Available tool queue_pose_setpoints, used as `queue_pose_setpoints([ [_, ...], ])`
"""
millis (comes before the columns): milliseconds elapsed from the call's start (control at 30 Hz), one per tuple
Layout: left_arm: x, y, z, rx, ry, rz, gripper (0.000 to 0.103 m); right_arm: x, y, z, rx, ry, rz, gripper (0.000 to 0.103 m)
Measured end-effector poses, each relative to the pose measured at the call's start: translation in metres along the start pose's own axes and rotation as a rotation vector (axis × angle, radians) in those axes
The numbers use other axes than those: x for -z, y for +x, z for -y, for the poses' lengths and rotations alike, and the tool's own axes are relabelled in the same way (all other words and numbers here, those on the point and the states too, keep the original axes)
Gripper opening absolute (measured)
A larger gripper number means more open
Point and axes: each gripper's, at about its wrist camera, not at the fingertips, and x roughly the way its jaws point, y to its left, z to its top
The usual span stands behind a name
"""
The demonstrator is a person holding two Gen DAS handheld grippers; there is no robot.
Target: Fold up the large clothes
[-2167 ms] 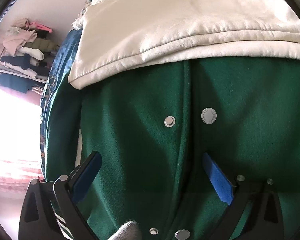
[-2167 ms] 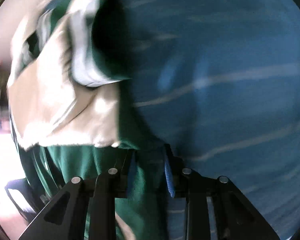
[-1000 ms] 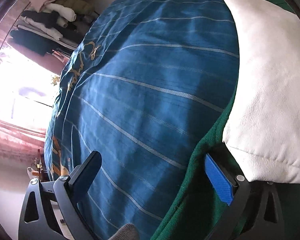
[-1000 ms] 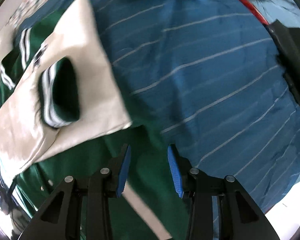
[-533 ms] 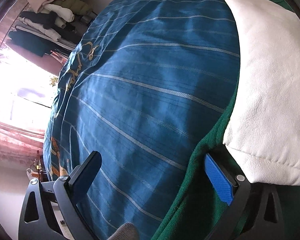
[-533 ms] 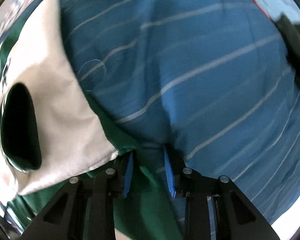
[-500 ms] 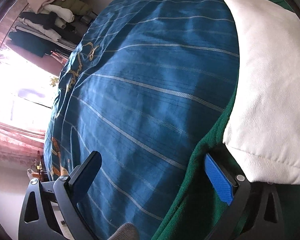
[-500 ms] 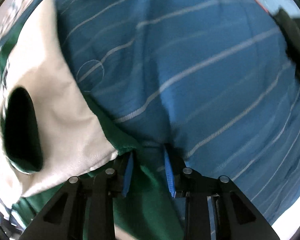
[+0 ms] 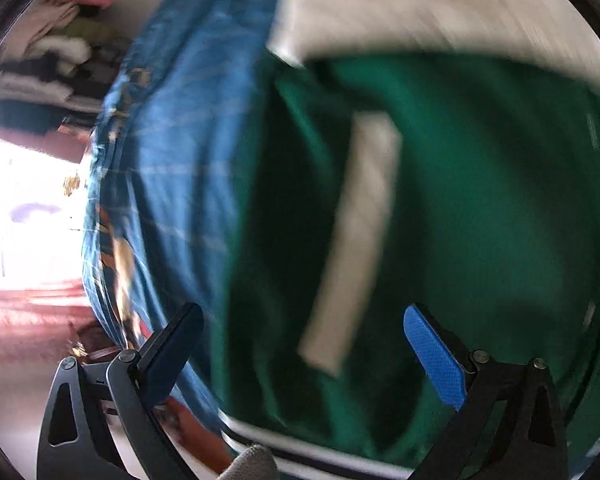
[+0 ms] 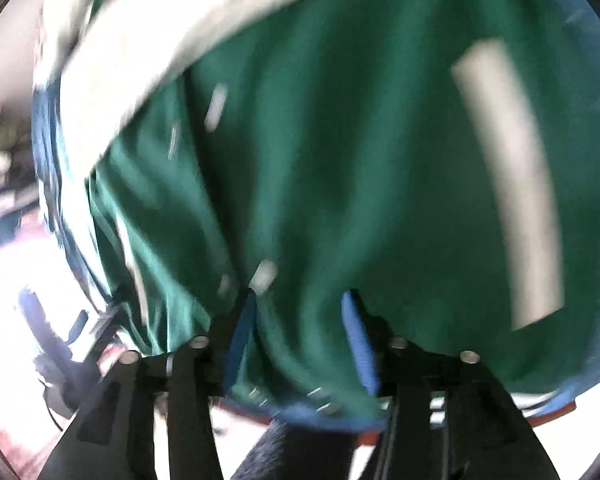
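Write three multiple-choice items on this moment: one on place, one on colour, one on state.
1. Where does the green jacket lie?
A. on a blue striped bedspread
B. on a wooden floor
C. on a hanger

2. What colour is its sleeve?
A. red
B. cream
C. black

3. How do the left gripper jaws stand?
A. shut on the sleeve
B. wide apart
C. out of view

Answers:
1. A, blue cloth shows beside the jacket.
2. B, the pale sleeve crosses the top.
3. B, both pads stand far apart.
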Motion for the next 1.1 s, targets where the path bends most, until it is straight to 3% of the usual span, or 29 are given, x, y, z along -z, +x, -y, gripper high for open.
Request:
queue_pose_setpoints([
  [67,0.016,0.017,0.02,-0.012,0.035,-0.028,0.103,0.01,0.043,-0.005,0.079,-0.011,-0.011,0.052],
  [100,0.019,0.021,0.024,-0.021,0.032,-0.018,0.103,0.013,0.047,-0.001,0.138,0.01,0.045,0.04],
  [133,0.02,0.022,0.026,-0.026,0.031,0.005,0.103,0.006,0.058,-0.013,0.146,0.041,0.056,0.02],
  [233,0.016,0.027,0.028,-0.022,0.033,0.011,0.103,0.017,0.052,-0.013,0.02,0.079,0.031,0.012],
  [300,0.016,0.028,0.027,-0.014,0.02,0.016,0.103,0.022,0.046,-0.02,-0.039,0.007,0.015,0.012],
  [333,0.017,0.029,0.027,-0.009,-0.001,0.027,0.103,0.021,0.047,-0.016,-0.027,-0.035,-0.015,0.012],
  [400,0.021,0.03,0.022,0.001,-0.046,0.043,0.103,0.025,0.037,0.013,-0.064,-0.011,-0.056,0.013],
  [533,0.022,0.027,0.021,0.029,-0.061,0.027,0.103,0.018,-0.009,0.039,-0.219,0.057,0.016,0.029],
  [667,0.018,0.033,0.014,0.086,-0.088,-0.02,0.103,0.012,-0.003,0.042,-0.306,0.014,0.022,0.037],
  [767,0.019,0.034,0.014,0.102,-0.09,-0.022,0.103,0.008,0.034,0.034,-0.224,-0.007,-0.018,0.037],
  [833,0.02,0.032,0.014,0.107,-0.075,-0.02,0.103,0.01,0.034,0.03,-0.147,-0.045,-0.001,0.0],
  [900,0.019,0.021,0.006,0.129,-0.086,-0.027,0.103,0.025,0.013,0.019,-0.093,-0.098,0.072,0.0],
  [967,0.019,0.003,-0.007,0.162,-0.119,0.023,0.103,0.032,-0.016,0.015,-0.011,-0.128,0.158,0.0],
  [1033,0.019,-0.012,-0.01,0.146,-0.1,0.06,0.103,0.031,-0.019,0.029,0.074,-0.099,0.12,0.0],
  [1100,0.018,-0.014,-0.005,0.113,-0.066,0.068,0.103,0.034,-0.02,0.05,0.052,-0.036,0.002,0.001],
])
